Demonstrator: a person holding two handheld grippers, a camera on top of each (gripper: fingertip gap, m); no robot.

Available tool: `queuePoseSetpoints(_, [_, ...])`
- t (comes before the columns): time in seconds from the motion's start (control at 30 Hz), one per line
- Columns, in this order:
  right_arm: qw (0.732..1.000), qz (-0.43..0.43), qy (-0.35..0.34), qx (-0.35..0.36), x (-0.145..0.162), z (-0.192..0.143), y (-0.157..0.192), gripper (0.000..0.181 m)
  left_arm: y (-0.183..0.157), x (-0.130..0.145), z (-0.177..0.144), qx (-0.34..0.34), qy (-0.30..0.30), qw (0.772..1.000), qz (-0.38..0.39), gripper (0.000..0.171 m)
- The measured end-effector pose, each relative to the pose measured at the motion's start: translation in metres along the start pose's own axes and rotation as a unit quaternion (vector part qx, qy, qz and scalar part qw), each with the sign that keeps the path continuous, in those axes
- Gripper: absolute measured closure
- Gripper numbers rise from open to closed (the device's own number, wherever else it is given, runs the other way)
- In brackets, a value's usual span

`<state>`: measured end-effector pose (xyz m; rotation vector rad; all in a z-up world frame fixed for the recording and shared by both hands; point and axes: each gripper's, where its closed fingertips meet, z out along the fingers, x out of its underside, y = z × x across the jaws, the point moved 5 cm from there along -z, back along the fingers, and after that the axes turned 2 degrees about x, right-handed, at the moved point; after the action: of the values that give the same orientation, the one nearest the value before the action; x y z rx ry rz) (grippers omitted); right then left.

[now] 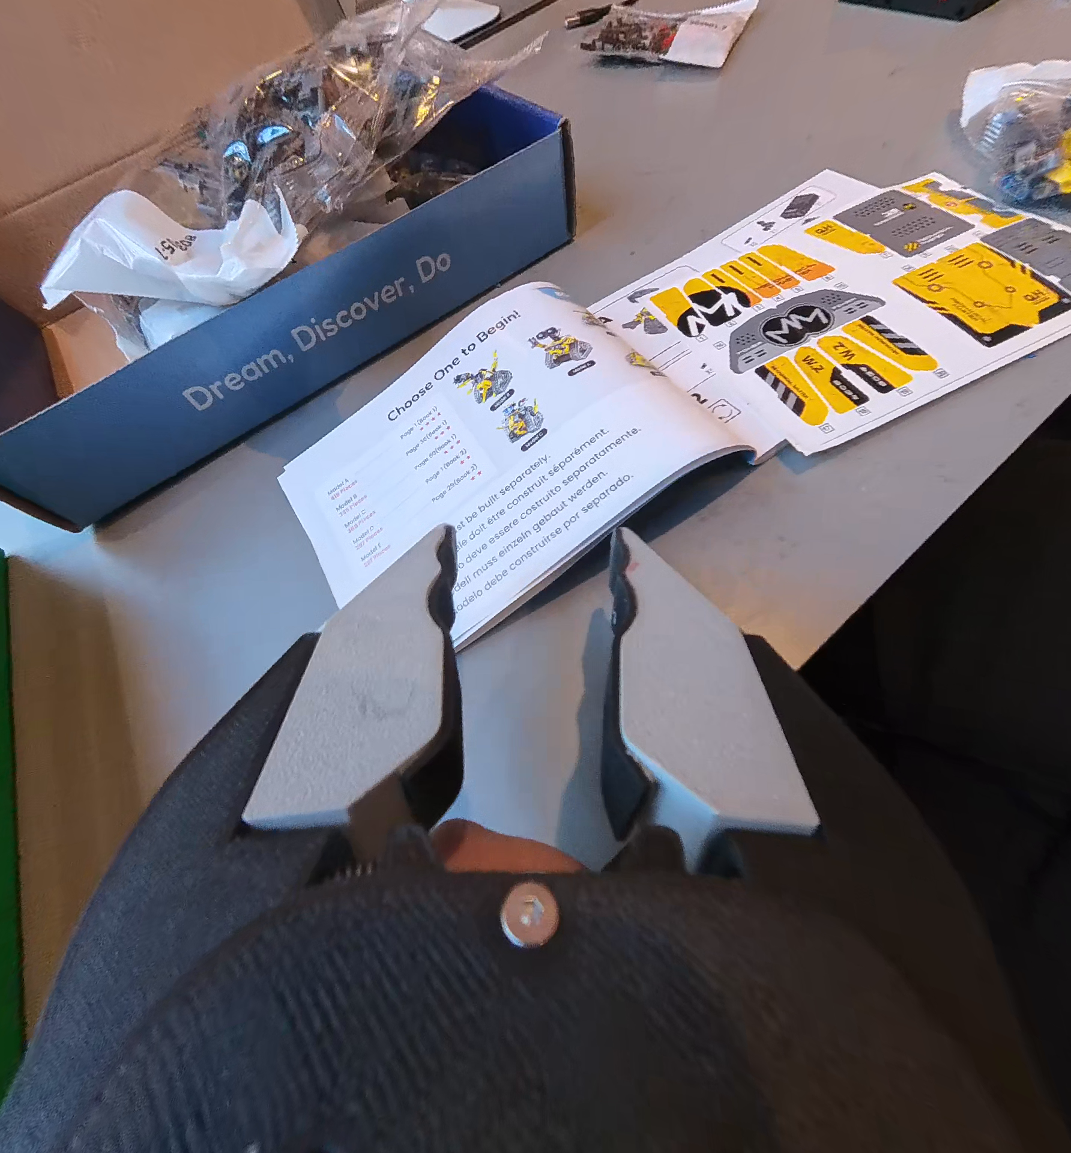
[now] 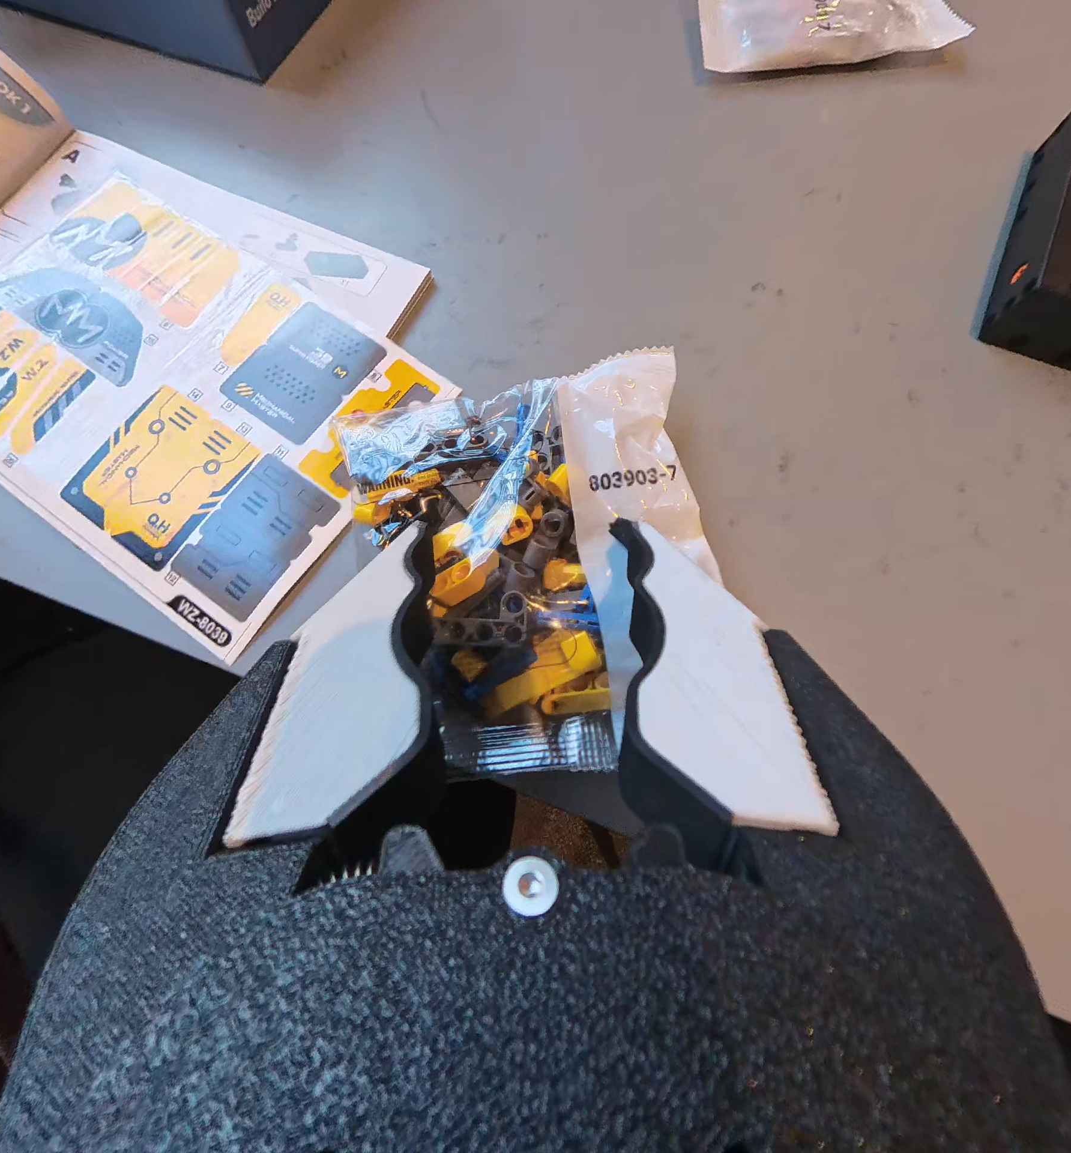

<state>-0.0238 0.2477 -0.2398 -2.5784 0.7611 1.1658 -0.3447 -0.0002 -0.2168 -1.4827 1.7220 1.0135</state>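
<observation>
**Left gripper empty over booklet; right gripper around bag of parts**

Left wrist view, L to R: the blue box (image 1: 308, 349) sits open at the far left of the grey table (image 1: 676, 156), w/ crumpled clear bags (image 1: 308, 125) piled inside, prob. so contents stay together and within reach. Just beside it the booklet (image 1: 489, 449) lies spread open and flat, pages up, so it can be read. The sticker sheet (image 1: 895, 293) overlaps the booklet's right edge. Farther back, a small white packet (image 1: 664, 37) lies well apart.

The left gripper (image 1: 530, 549) hovers over the near corner of the booklet. Jaws moderately open, clear gap btwn them, nothing held. Whether the tips touch the page: cannot tell.

Right wrist view, L to R: sticker sheet at left, then the bag of parts (image 2: 520, 593), yellow, grey and blue pieces inside, one white panel. Another white packet (image 2: 826, 31) lies far back; a black box (image 2: 1057, 268) sits at the right edge, well apart.

The right gripper (image 2: 514, 543) has the bag btwn its fingers, sealed end toward the gripper body, bag running out past the tips. Jaws roughly half open, closed as far as the bag's bulk allows; both inner pads appear to touch it. Looks like a loose hold around the bag's width, vs. a pinch on an edge. Lifted or resting on the table: cannot tell.
</observation>
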Motion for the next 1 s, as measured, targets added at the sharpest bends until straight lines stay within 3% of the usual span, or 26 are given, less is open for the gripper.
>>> queuePoseSetpoints(0.3, [0.998, 0.025, 0.007, 0.058, -0.017, 0.007, -0.059, 0.118, 0.000, -0.001, -0.007, 0.007, -0.007, 1.000, -0.006, 0.125])
queuePoseSetpoints(0.43, [0.996, 0.019, -0.069, 0.045, -0.040, -0.022, -0.055, 0.123, 0.005, 0.010, -0.007, 0.002, 0.000, 1.000, -0.014, 0.124])
queuePoseSetpoints(0.57, [0.995, 0.004, -0.098, -0.014, -0.037, -0.030, -0.029, 0.120, 0.008, 0.021, -0.003, 0.008, 0.000, 1.000, -0.028, 0.125])
queuePoseSetpoints(0.7, [0.993, -0.043, -0.074, -0.082, -0.021, -0.017, 0.004, 0.117, 0.010, 0.028, 0.002, 0.006, 0.013, 0.999, -0.030, 0.124])
queuePoseSetpoints(0.8, [0.981, -0.089, -0.058, -0.160, -0.016, -0.011, 0.037, 0.134, 0.010, 0.031, 0.004, 0.007, 0.014, 0.999, -0.036, 0.125])
queuePoseSetpoints(0.93, [0.965, -0.156, -0.057, -0.201, -0.012, -0.008, 0.074, 0.132, 0.011, 0.031, 0.004, 0.018, 0.010, 0.999, -0.047, 0.125])
queuePoseSetpoints(1.0, [0.957, -0.180, -0.047, -0.222, -0.006, -0.005, 0.090, 0.123, 0.010, 0.032, 0.004, 0.031, 0.007, 0.998, -0.052, 0.128])
